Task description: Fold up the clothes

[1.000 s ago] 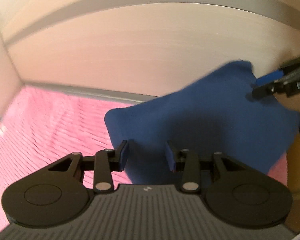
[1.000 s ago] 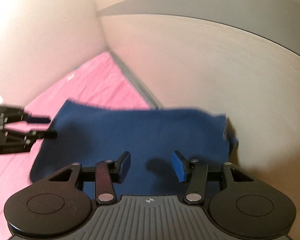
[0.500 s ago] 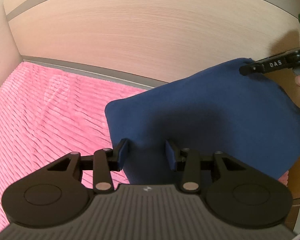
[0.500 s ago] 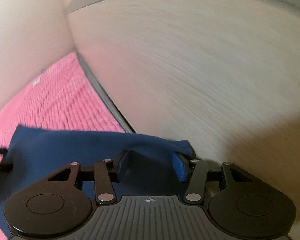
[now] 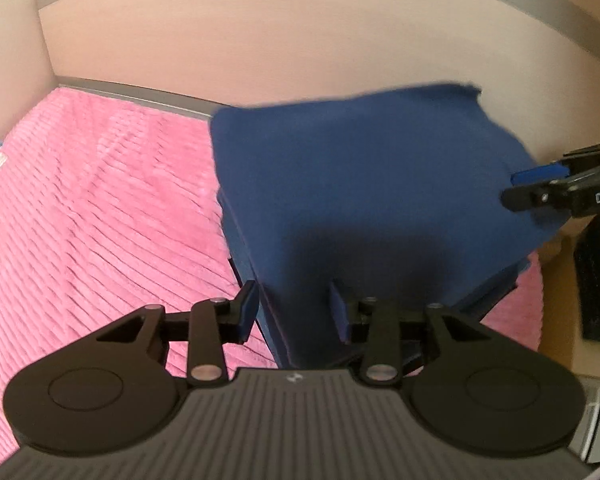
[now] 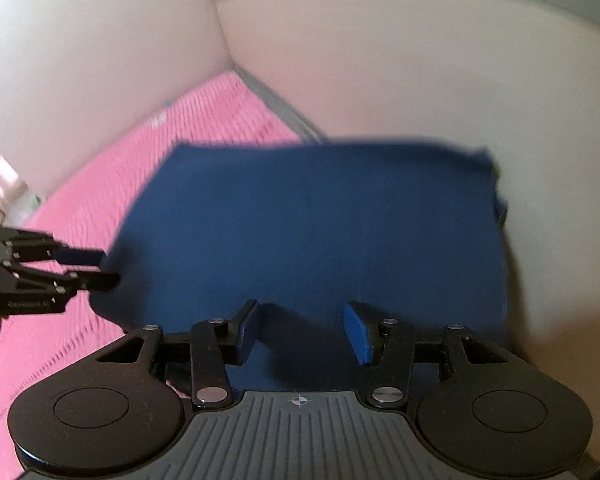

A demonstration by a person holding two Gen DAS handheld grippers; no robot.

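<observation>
1. Right in front of both tools lies the dark blue soft cloth garment [image 5: 364,184], folded flat into a block with layered edges showing. It sits on the pink ribbed fuzzy bed cover [image 5: 92,208], at the far edge by the pale wooden headboard [image 5: 260,48].
2. Seen from the left gripper [image 5: 293,307], the garment stretches from just ahead off to the right. Its near left corner sits between the wide-apart fingers, which pinch nothing.
3. Seen from the right gripper [image 6: 300,330], the garment's long side runs left to right, along the headboard. Those fingers are spread apart too, with the near edge of the cloth between them, and they grip nothing.
4. Each tool is at its own end of the garment, so neither is clearly nearer.
5. Half a second ago the right tool pointed high at the headboard. Now it has tipped back down over the cloth. The garment looks the same shape.
</observation>
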